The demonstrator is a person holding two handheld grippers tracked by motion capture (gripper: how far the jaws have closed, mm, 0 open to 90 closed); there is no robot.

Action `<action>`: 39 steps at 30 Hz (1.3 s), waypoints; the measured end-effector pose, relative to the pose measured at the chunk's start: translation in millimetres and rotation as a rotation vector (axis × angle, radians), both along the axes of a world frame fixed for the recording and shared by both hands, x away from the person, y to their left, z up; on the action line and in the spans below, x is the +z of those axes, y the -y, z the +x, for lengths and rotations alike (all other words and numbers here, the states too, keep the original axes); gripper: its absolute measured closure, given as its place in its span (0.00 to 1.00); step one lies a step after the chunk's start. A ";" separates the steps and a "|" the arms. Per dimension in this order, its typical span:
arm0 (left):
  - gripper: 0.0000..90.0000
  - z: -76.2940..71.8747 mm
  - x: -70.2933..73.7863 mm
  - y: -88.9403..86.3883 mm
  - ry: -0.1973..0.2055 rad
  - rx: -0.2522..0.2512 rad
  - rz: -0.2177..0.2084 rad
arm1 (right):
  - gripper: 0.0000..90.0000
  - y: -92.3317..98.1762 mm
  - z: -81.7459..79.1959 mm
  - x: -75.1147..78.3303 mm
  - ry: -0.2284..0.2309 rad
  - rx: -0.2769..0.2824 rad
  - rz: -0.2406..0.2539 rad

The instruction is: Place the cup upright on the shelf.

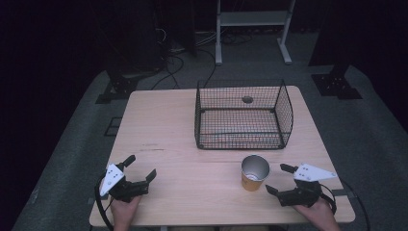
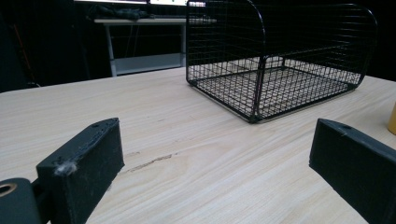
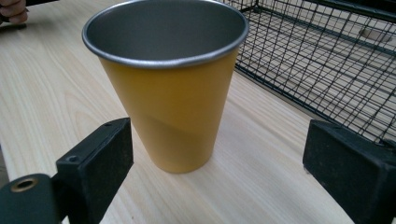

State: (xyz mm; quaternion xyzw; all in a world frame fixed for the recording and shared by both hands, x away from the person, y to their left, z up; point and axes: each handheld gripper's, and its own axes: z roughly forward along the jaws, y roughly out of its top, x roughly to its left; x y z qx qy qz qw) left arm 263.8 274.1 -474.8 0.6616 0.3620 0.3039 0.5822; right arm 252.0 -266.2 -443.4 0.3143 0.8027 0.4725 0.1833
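A yellow cup (image 1: 253, 173) with a metal inside stands upright on the wooden table (image 1: 183, 144), in front of the black wire basket (image 1: 243, 115). My right gripper (image 1: 279, 178) sits just right of the cup, open, jaws pointing at it. In the right gripper view the cup (image 3: 173, 93) stands close ahead of the spread jaws, apart from both. My left gripper (image 1: 140, 168) rests near the table's front left, open and holding nothing. The basket (image 2: 275, 60) is ahead and to the right in the left gripper view, and the cup's edge (image 2: 392, 120) peeks in at the right border.
The basket lies open on top, with a round hole in the table (image 1: 247, 99) seen through its back. A white shelf frame (image 1: 252, 29) and cables lie on the floor beyond the table. Bare tabletop (image 1: 159, 120) spreads left of the basket.
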 end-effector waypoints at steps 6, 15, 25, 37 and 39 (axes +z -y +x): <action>0.03 0.0 0.0 0.0 0.000 -0.001 0.000 | 0.02 -10.6 2.7 -0.8 -0.012 0.017 0.001; 0.03 0.0 0.1 0.1 0.000 -0.001 0.001 | 0.03 -26.6 5.6 1.0 -0.011 0.045 -0.003; 0.03 0.0 0.2 0.1 0.002 -0.002 0.001 | 0.02 -37.8 13.4 1.0 -0.018 0.039 -0.002; 0.03 0.0 0.2 0.0 0.002 -0.003 0.000 | 0.02 -50.9 22.6 1.6 -0.010 0.044 -0.012; 0.03 0.0 0.2 -0.1 0.003 -0.003 0.000 | 0.02 -52.6 24.4 1.4 -0.011 0.044 -0.013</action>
